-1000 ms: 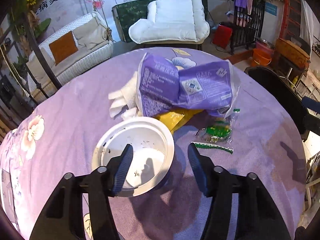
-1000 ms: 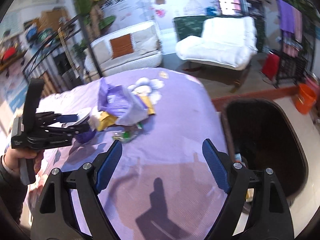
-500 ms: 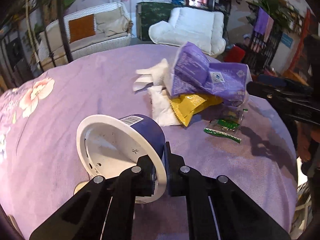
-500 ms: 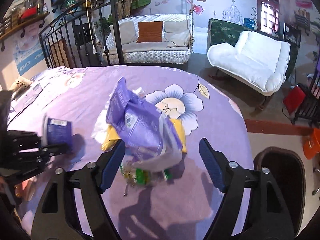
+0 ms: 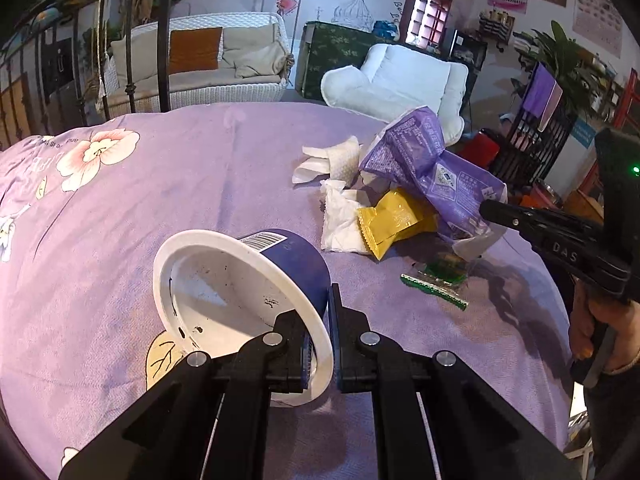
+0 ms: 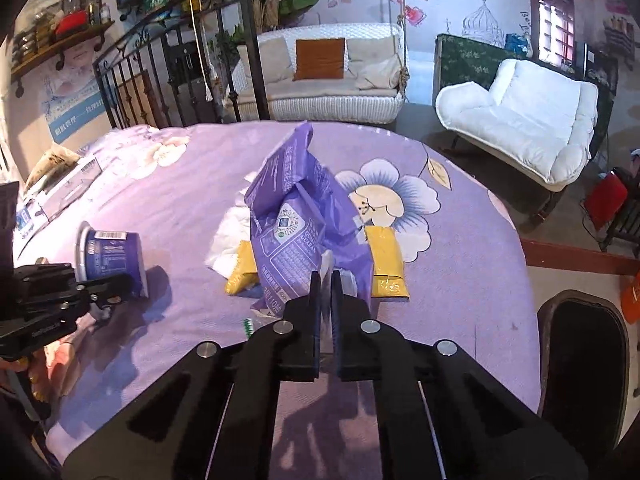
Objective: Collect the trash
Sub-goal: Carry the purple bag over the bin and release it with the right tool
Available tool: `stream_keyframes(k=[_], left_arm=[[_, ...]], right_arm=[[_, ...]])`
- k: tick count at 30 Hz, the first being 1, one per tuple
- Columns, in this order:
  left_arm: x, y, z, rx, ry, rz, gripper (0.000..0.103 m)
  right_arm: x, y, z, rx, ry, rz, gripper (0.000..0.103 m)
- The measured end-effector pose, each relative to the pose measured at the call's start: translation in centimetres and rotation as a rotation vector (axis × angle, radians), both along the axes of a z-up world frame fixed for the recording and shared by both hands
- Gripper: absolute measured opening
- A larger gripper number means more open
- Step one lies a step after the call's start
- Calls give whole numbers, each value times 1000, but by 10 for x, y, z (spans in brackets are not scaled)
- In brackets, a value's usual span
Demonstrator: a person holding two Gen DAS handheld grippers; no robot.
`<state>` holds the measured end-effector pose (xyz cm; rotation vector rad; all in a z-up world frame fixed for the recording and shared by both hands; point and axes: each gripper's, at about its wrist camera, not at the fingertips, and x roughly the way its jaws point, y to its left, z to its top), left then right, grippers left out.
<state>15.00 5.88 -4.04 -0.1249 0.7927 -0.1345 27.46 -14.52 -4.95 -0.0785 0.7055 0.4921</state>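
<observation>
Trash lies heaped near the middle of a table (image 6: 460, 280) draped in a purple flowered cloth. The left gripper (image 5: 331, 320) is clamped on the rim of a blue-and-white cup (image 5: 248, 280), one finger inside the white mouth and one on the blue wall, the cup tipped on its side toward the table's near left edge. The right gripper (image 6: 326, 292) is closed on the clear lower edge of a purple bag (image 6: 296, 216), which stands crumpled over the heap. Two yellow wrappers (image 6: 386, 262) poke out from under the bag, with white tissues (image 5: 340, 224) behind and to the left of them. A green wrapper (image 5: 440, 280) lies flat on the cloth just beside the bag's near side. A hand (image 5: 600, 328) holds the right gripper's handle at the table's right edge. A black bin (image 6: 580, 360) stands on the floor off the right edge.
</observation>
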Motion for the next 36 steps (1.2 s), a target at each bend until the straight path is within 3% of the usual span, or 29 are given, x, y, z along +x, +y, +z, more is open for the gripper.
stream_keyframes(k=[11,21,36], left_arm=[[-13,-26,16,-26,-64,-44,9],[-21,-90,26,-62,-108,-210,9],[-20,-176,22,-71,-103,-426,9]], right_arm=[[-50,-30,25,95,-61,-92,4],[-95,-89,33,128,-101,-246,4],[-135,-209,9,138,-68,-555,4]])
